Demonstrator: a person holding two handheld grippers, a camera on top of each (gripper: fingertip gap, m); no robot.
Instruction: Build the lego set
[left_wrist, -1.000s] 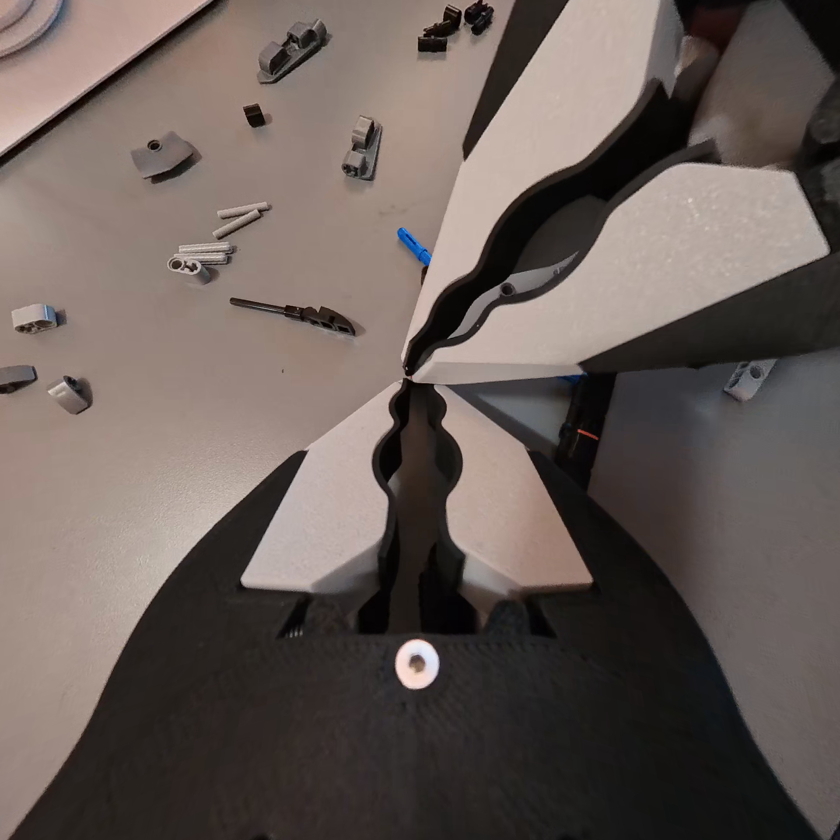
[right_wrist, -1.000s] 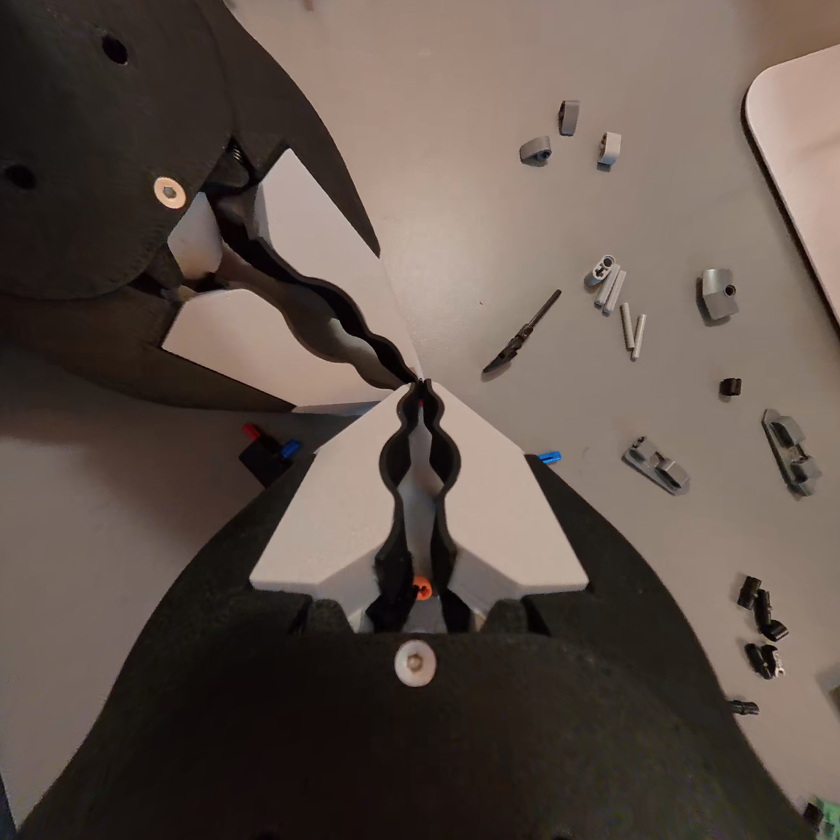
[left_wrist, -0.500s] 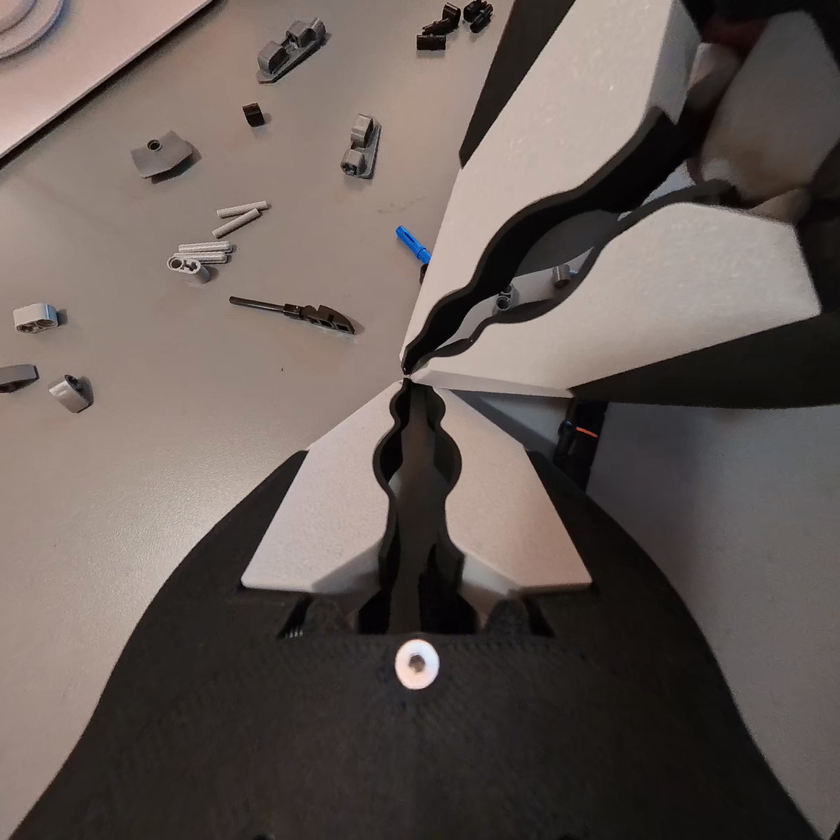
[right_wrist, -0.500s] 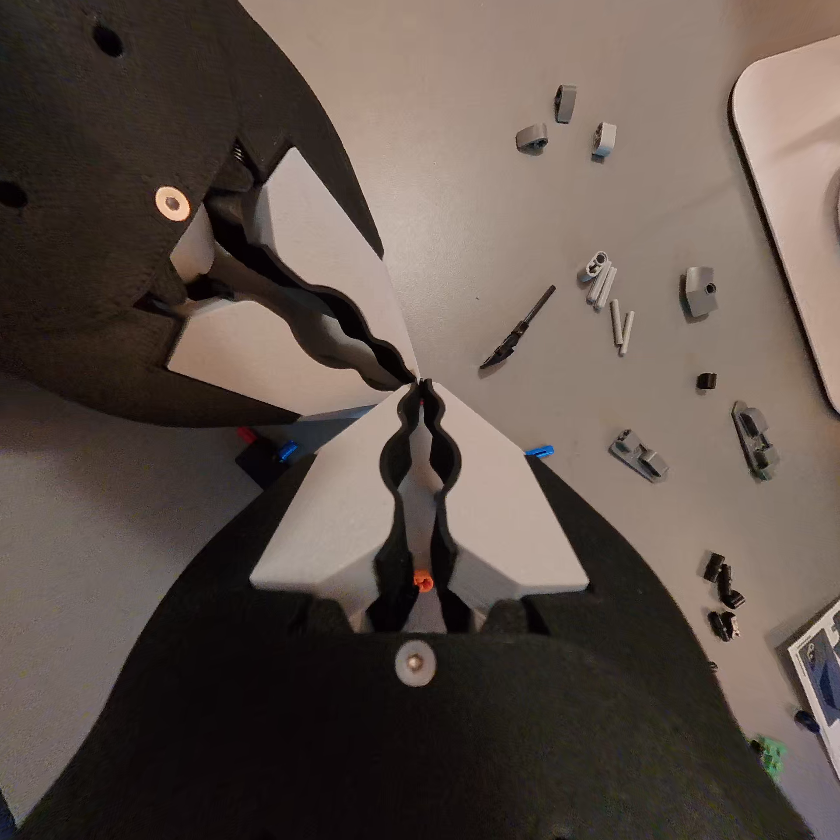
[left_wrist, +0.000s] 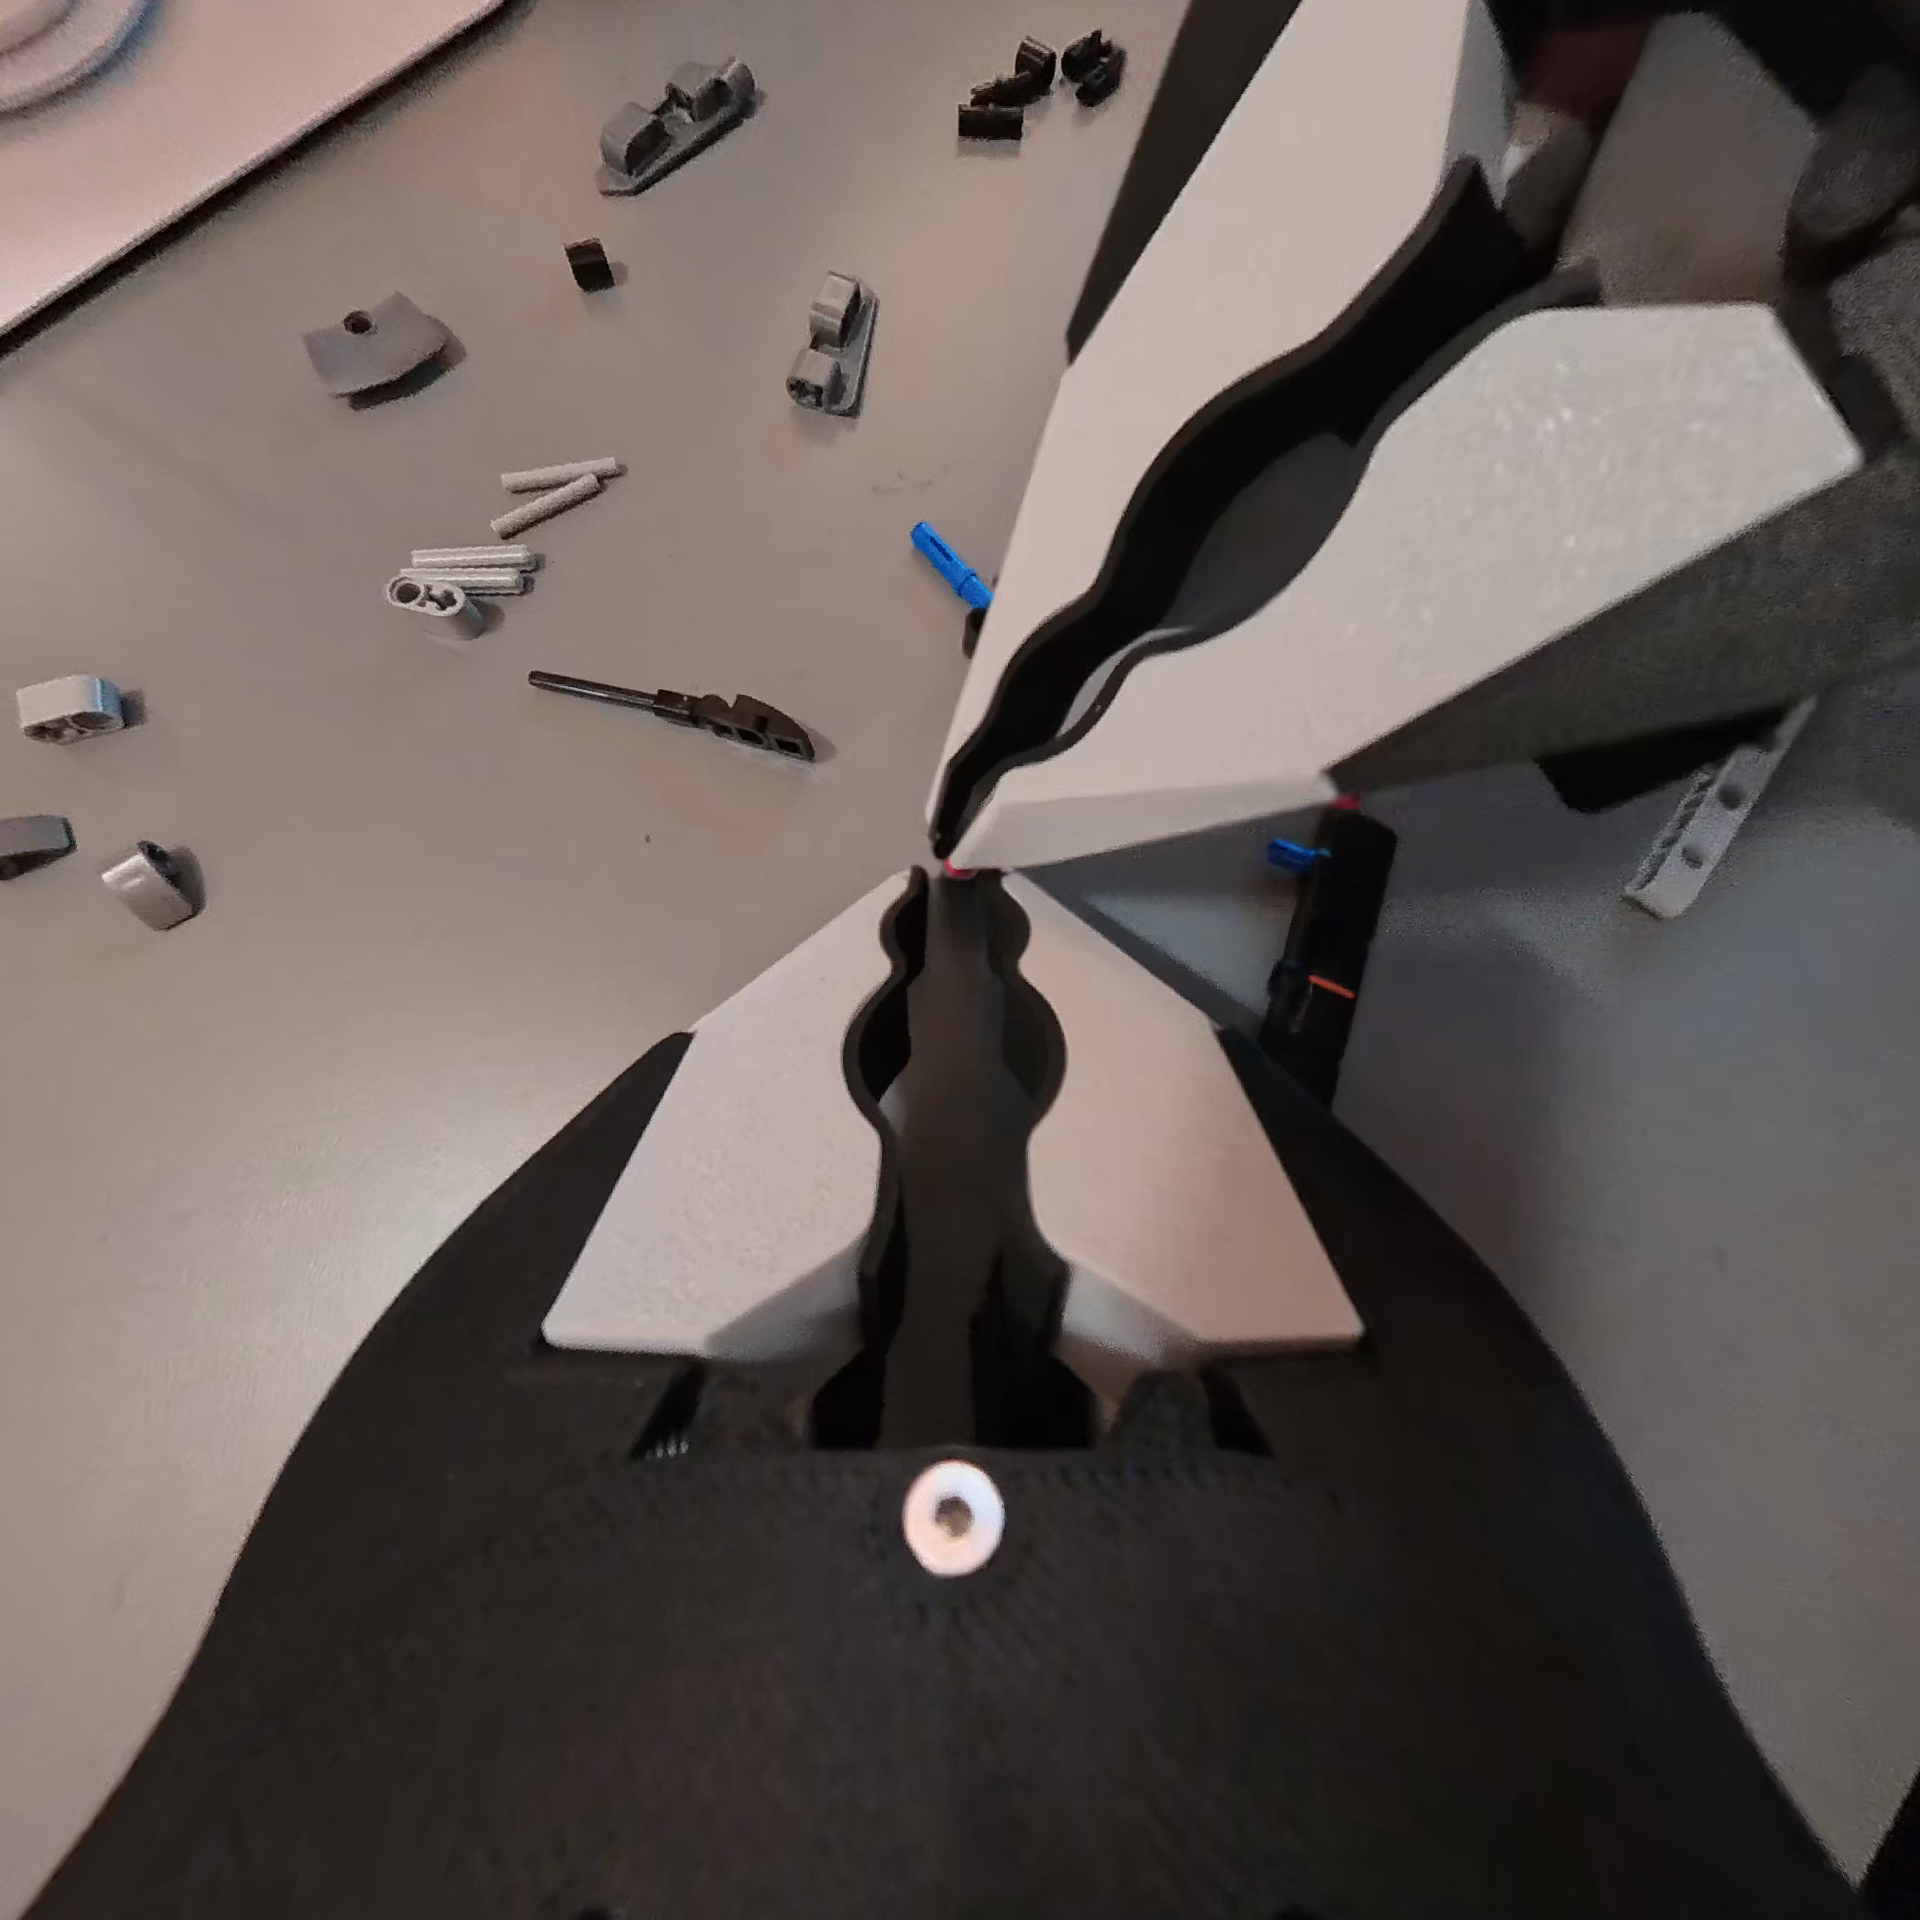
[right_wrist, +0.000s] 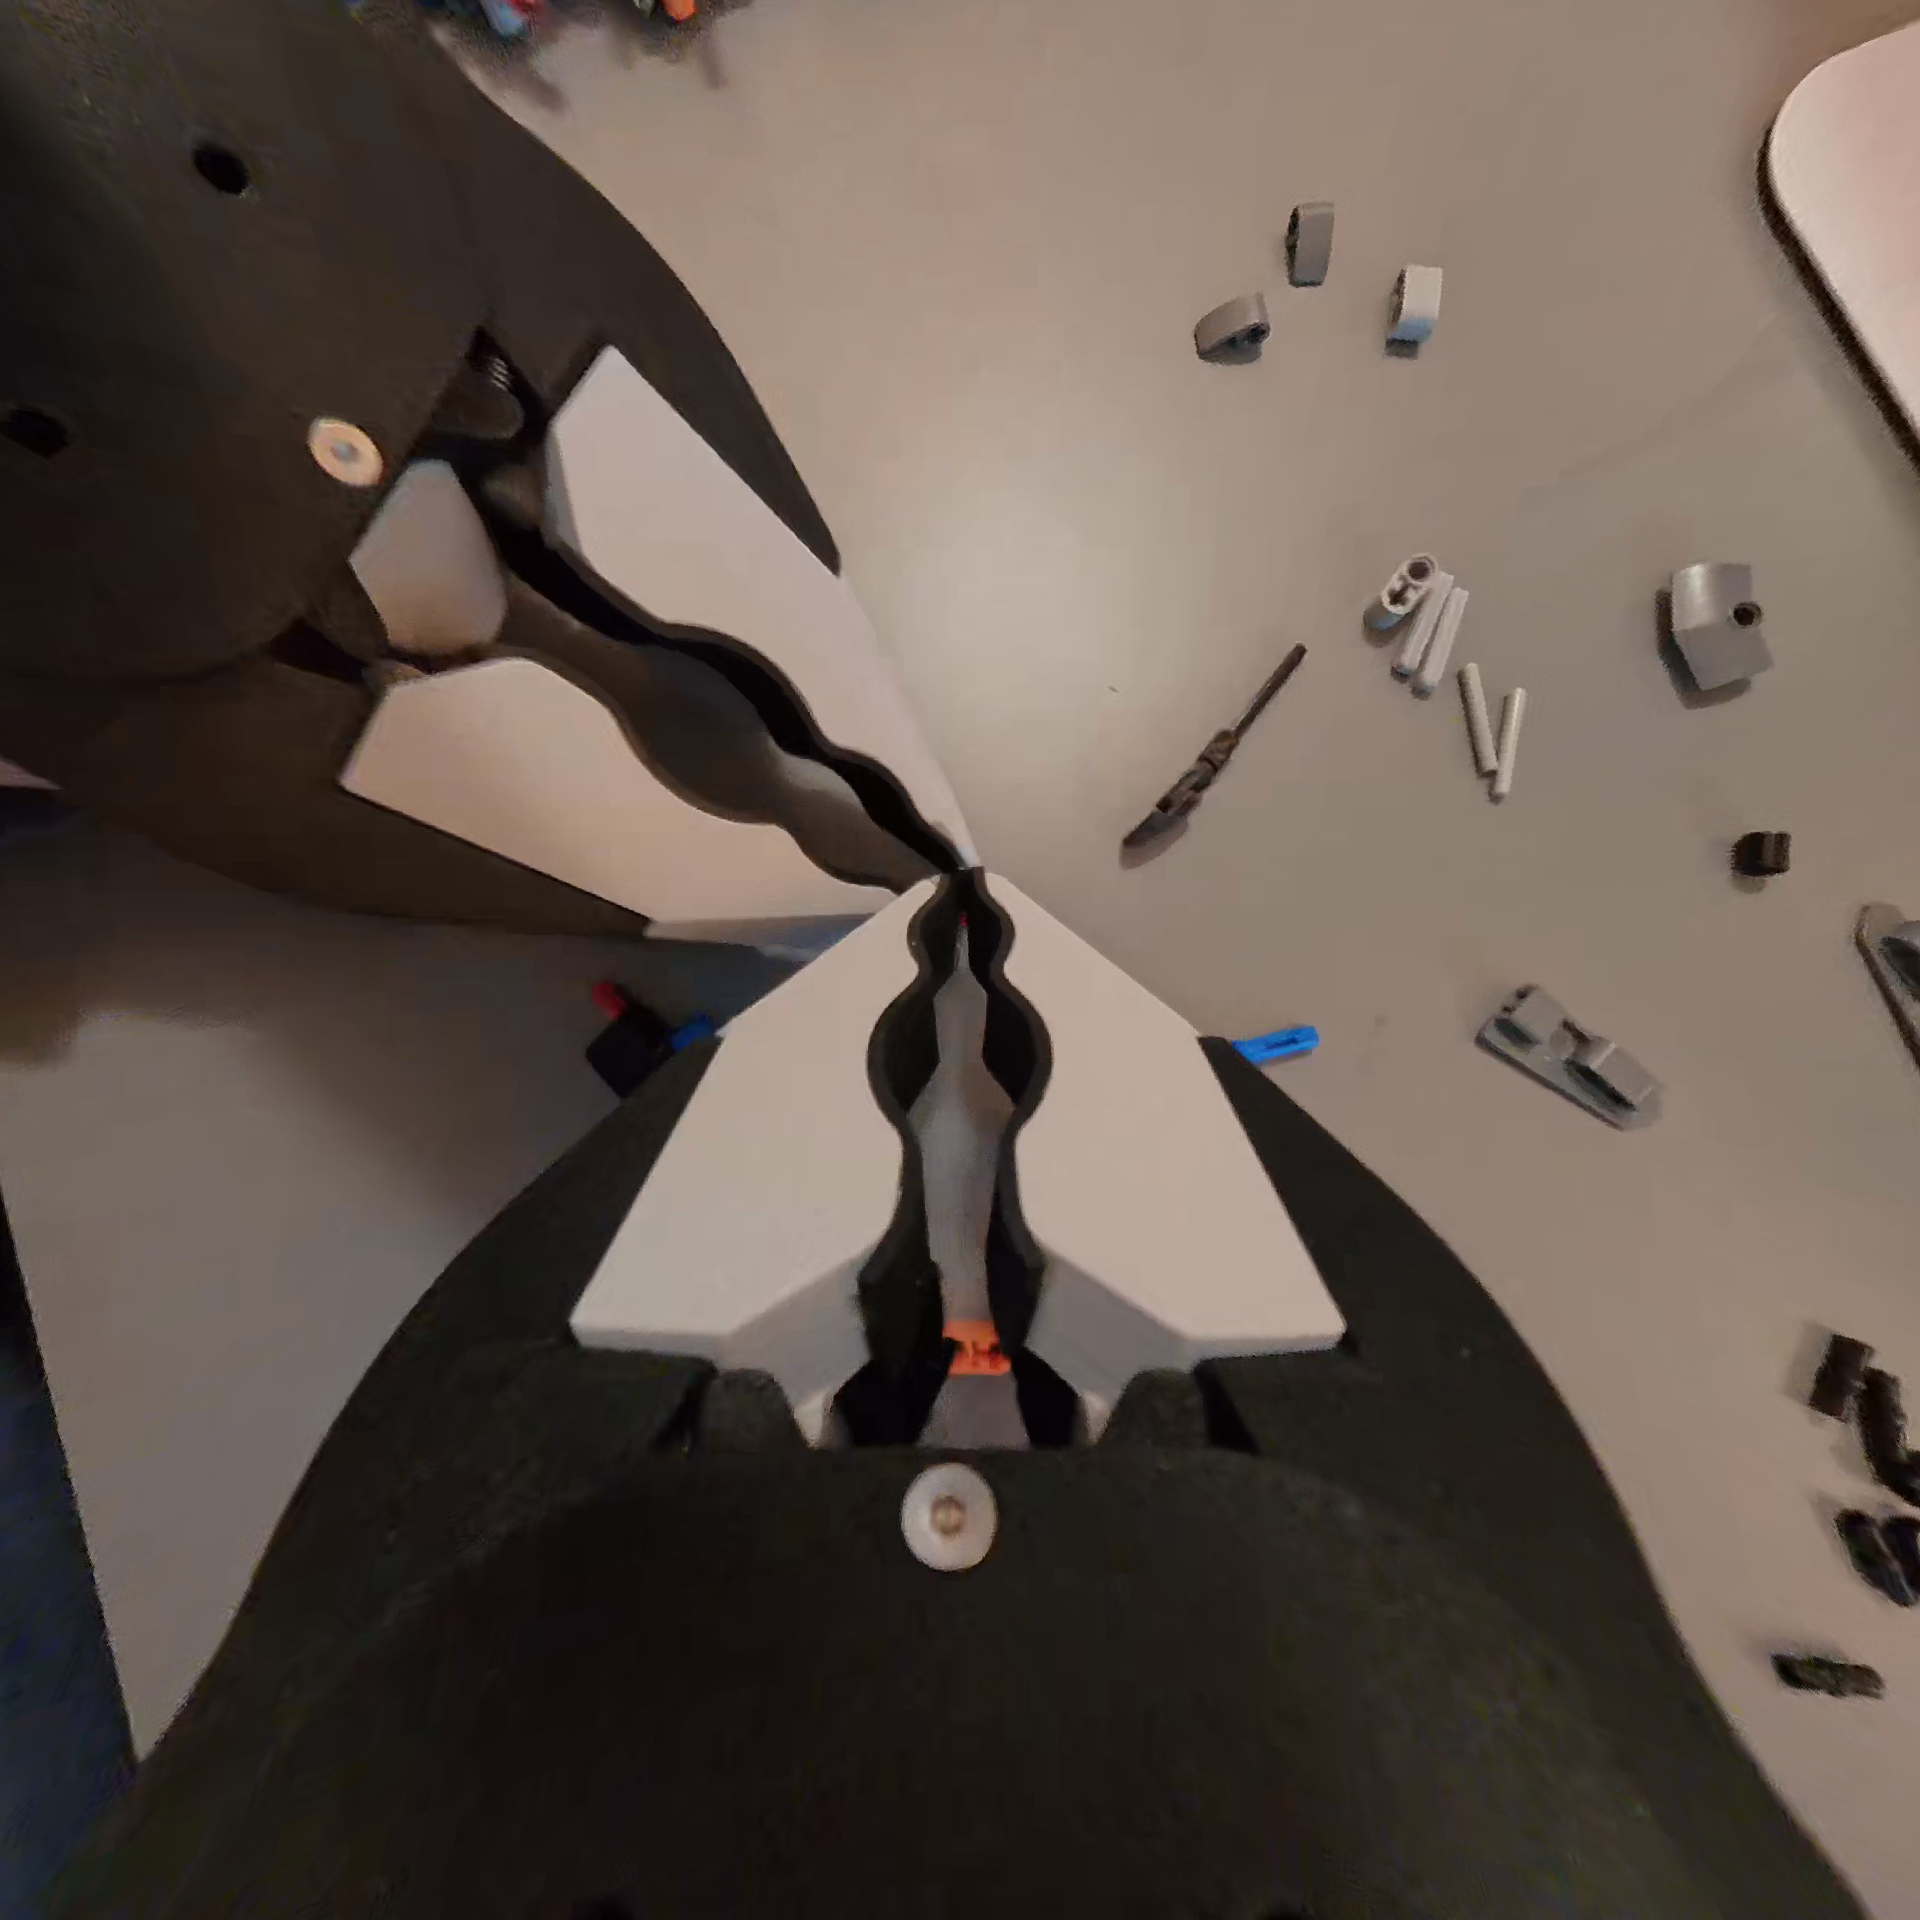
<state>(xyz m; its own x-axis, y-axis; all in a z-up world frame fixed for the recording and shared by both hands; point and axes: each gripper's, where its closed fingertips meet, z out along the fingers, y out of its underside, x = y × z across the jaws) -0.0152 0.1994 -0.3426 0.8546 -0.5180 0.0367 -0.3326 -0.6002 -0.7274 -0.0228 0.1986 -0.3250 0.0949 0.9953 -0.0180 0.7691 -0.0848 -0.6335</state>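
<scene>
The left gripper (left_wrist: 951, 883) and the right gripper (right_wrist: 961, 899) are brought tip to tip above the grey table (left_wrist: 312, 1039), the 2 pairs of fingertips all but touching. The jaws of the left gripper are nearly closed at the tips, and a small red piece (left_wrist: 956, 871) is seen right at the meeting point; whether it is pinched by the left or the right tips cannot be told. The right gripper's jaws are likewise drawn almost together, with a speck of red (right_wrist: 964, 921) glimpsed in the narrow gap, and an orange piece (right_wrist: 977, 1356) is lodged deep between the fingers near their base.

A black lego assembly (left_wrist: 1335, 935) with blue and red pins is seen on the table under the 2 grippers. Loose parts are scattered toward the table's far edge in the left wrist view: a black blade-shaped piece (left_wrist: 675, 712), a blue pin (left_wrist: 948, 561), several light grey axles (left_wrist: 551, 488), a grey connector (left_wrist: 436, 603), 2 grey grooved pieces (left_wrist: 675, 114), a curved grey panel (left_wrist: 374, 343) and small black connectors (left_wrist: 1039, 83). A pale board (right_wrist: 1849, 208) is laid at the table's corner.
</scene>
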